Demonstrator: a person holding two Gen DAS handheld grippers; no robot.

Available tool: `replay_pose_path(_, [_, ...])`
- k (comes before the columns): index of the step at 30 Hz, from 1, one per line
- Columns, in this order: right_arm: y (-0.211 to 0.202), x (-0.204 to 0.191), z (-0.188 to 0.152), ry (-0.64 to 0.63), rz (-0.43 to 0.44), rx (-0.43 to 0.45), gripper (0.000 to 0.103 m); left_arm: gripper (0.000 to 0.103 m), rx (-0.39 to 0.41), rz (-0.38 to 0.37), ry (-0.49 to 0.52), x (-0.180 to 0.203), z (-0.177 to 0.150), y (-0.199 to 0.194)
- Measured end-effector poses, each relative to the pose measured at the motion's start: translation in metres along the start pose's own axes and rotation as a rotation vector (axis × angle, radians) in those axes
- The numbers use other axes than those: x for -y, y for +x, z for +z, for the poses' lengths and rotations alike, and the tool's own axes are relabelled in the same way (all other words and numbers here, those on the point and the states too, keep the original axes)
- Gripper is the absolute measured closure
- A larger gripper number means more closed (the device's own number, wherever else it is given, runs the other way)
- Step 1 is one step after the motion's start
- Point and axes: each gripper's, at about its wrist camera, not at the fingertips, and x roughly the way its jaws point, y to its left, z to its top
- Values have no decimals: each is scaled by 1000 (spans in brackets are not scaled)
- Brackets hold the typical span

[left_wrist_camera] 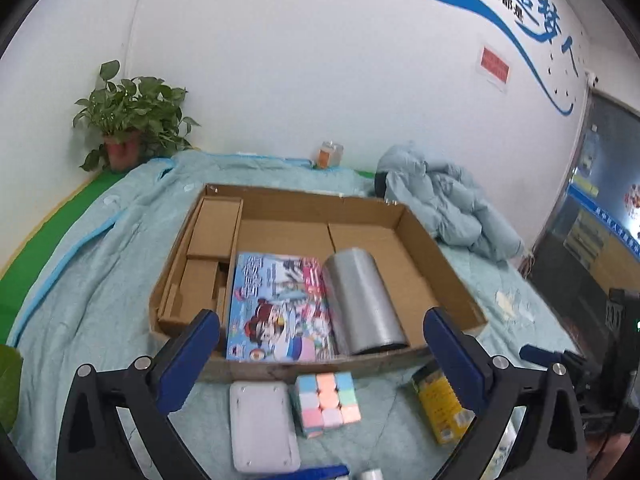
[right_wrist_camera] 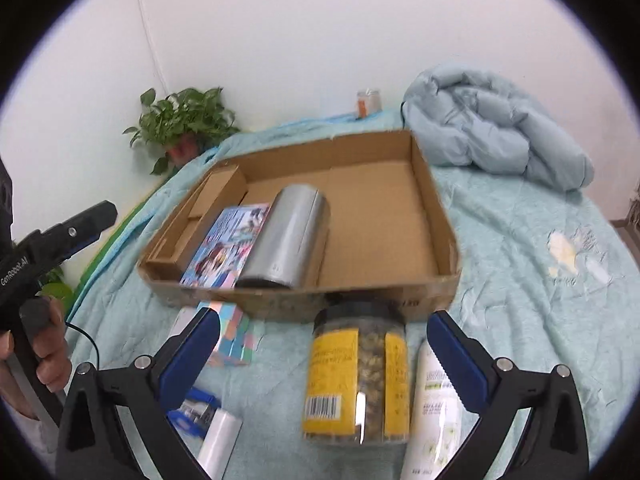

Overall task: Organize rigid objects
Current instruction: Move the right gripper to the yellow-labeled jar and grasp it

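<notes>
- Cardboard tray (right_wrist_camera: pixel 436 216) is holding the picture box (right_wrist_camera: pixel 224 248) and silver cylinder (right_wrist_camera: pixel 288 236)
- Right gripper (right_wrist_camera: pixel 324 360), spread wide and empty, is framing the nut jar (right_wrist_camera: pixel 356 380); centring it first seems wise
- Left gripper (left_wrist_camera: pixel 320 344) is gaping empty too

Box (left_wrist_camera: pixel 440 264): shallow open cardboard tray on the bedspread.
Roll (left_wrist_camera: pixel 362 300): silver cylinder lying on its side in the box.
Book (left_wrist_camera: pixel 276 308): colourful, flat, touching the roll at its 9 o'clock.
Cube (left_wrist_camera: pixel 326 402): pastel, outside, at the box's 6 o'clock.
Jar (right_wrist_camera: pixel 358 376): yellow-labelled, lying outside the box.
</notes>
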Motion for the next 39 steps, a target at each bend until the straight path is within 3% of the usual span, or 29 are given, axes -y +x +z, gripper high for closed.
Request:
replay_pose_path(6, [9,0,-19,-23,9,-60,0,0,-62,24,-14,-2,-38,-2])
replay_pose_path(10, [32,19,-34,48,-8,-156,1,0,-142,3,-56,0,-71,2])
replay_pose_path(12, [44,25,-39,80,-1,-215,8,0,-169,-6,-56,4,-83,4])
replay_pose_path(13, [47,26,-41,76,-24,-234,21,0,-175,-14,-56,6,-88,4])
replay_pose_path(14, [48,23,-42,54,-46,-243,25,1,-178,-26,-65,7,-90,4])
replay_pose_path(18, [40,12,-48,5,-23,-250,25,1,-235,-120,-127,10,-89,9])
replay_pose_path(21, [27,6,-60,-24,4,-280,25,1,-345,-257,-182,17,-89,24])
replay_pose_path(23, [17,-1,-73,-35,49,-324,23,1,-418,-359,-157,31,-92,33])
replay_pose_path(25, [4,-10,-79,-65,132,-308,21,1,-473,-417,-107,46,-97,41])
replay_pose_path(27, [-5,-13,-80,-56,184,-280,21,1,-521,-434,-76,57,-102,50])
replay_pose_path(30, [-11,5,-81,61,232,-228,21,1,-604,-460,-94,65,-110,68])
replay_pose_path(33, [3,24,-85,177,216,-285,21,1,-638,-445,-107,66,-110,86])
replay_pose_path(36, [20,32,-91,210,191,-338,19,2,-676,-454,-108,71,-108,106])
replay_pose_path(39, [29,27,-92,202,206,-358,17,13,-734,-462,-93,78,-110,123])
